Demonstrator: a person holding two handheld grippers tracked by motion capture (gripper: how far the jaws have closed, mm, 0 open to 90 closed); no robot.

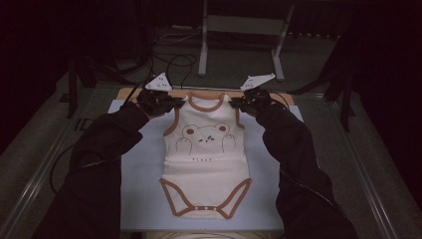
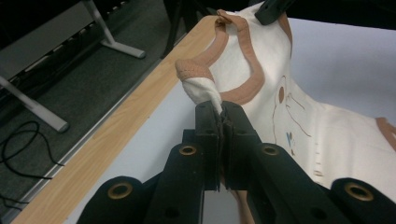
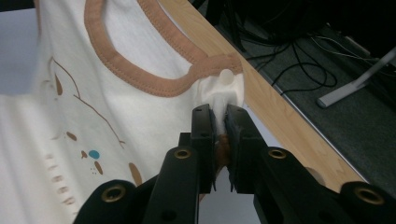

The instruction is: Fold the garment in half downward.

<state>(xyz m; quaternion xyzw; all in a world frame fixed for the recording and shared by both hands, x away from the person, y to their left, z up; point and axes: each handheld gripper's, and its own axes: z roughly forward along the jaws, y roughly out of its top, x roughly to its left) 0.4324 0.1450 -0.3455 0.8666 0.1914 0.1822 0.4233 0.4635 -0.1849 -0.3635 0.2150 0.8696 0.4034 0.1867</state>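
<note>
A cream baby bodysuit (image 1: 206,159) with brown trim and a bear print lies flat on the pale blue mat (image 1: 139,199), neck at the far end. My left gripper (image 1: 175,102) is shut on its left shoulder; in the left gripper view the cloth of the bodysuit (image 2: 261,79) bunches up out of my left gripper (image 2: 222,112). My right gripper (image 1: 238,103) is shut on the right shoulder, and in the right gripper view a pinch of the bodysuit (image 3: 140,51) stands between the closed jaws of my right gripper (image 3: 219,109).
The mat lies on a wooden table whose edge (image 1: 129,92) shows at the far side. Beyond it are cables (image 1: 174,62) on the grey floor and a metal stand (image 1: 239,45). Metal rails (image 1: 40,174) run along both sides.
</note>
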